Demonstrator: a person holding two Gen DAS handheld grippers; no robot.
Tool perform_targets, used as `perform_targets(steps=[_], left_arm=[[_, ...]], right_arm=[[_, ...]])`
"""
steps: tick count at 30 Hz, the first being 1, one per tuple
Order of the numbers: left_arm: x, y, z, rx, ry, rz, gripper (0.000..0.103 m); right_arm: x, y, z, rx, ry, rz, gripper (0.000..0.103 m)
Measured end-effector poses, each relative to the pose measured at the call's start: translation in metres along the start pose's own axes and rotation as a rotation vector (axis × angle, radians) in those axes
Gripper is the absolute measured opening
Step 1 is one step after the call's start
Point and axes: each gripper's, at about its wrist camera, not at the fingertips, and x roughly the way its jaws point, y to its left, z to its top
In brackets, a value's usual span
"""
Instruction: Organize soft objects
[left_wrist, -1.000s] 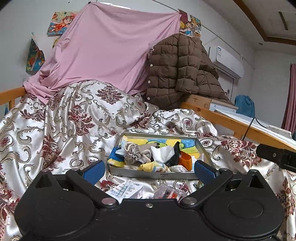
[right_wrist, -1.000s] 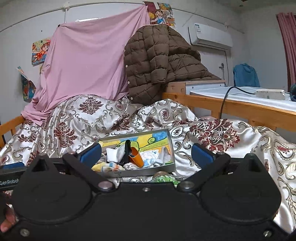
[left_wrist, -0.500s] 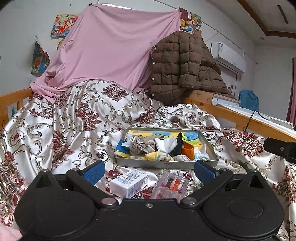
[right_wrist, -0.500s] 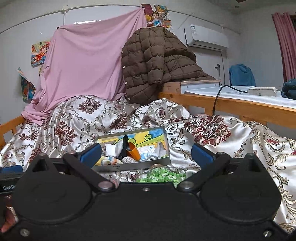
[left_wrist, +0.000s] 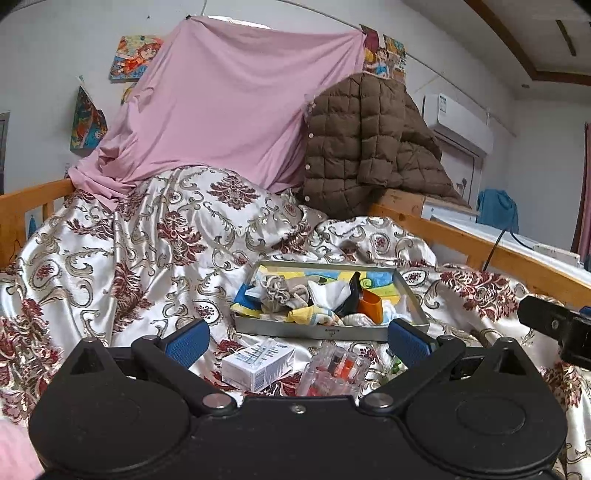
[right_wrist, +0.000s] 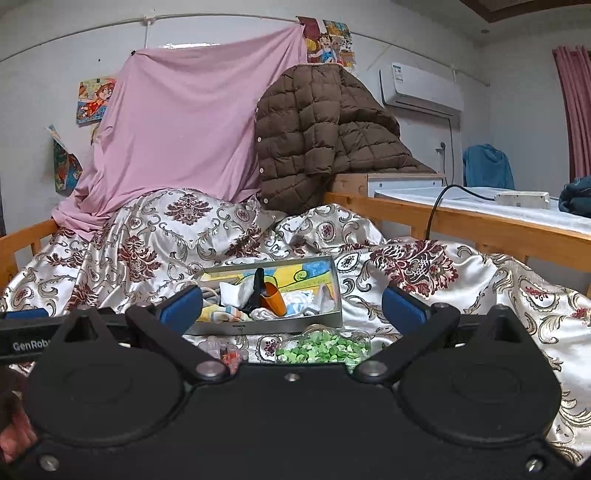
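Two claws hover low over the bed, both spread wide and holding nothing. Left claw (left_wrist: 297, 338): level, pointing forward along the quilt (left_wrist: 155, 236). Just ahead of it and between its blue pads lie a small white box (left_wrist: 256, 363) and a clear case (left_wrist: 334, 373); beyond these sits the tray (left_wrist: 325, 330), square to the view. Right claw (right_wrist: 291, 304): likewise level, seen at the right edge of the left view as a black bar. Ahead of its pads and slightly left is the same tray (right_wrist: 269, 325); nearer, almost under the claw, rests a clear bag of green pieces (right_wrist: 323, 347).

The soft things, mostly socks (left_wrist: 314, 317) with a grey ruffled cloth (left_wrist: 275, 293), are heaped in the tray together with an orange cup (left_wrist: 371, 308) and a black object whose nature cannot be told.

Step in hand, as judged: approach to the tray, with sorting scarcely begun. To do it well, one claw should advance over the box and case without sweeping them, dip its pads onto a single top-lying sock, and close on a gathered fold rather than a loose edge. The other claw may steady the tray rim, since the slick quilt offers poor footing. Tangled cloth could drag neighbours or the cup out.
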Motion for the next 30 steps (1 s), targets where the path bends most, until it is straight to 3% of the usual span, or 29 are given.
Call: perform_targets(steps=[8,18,30], left_arm=[[-0.012,0.006,-0.004,-0.030,0.014,0.029,0.102],[-0.001,0.011,-0.015,-0.040,0.086,0.089,0.102],[0.015,0.015,-0.021,-0.060,0.159,0.110,0.102]], right_arm=[[-0.006,-0.002,-0.004,0.000,0.031,-0.012,0.102],[0.022,0.009,-0.023,-0.092,0.162,-0.018,0.102],[0.048,0.020,-0.039,-0.114,0.244,-0.036,0.102]])
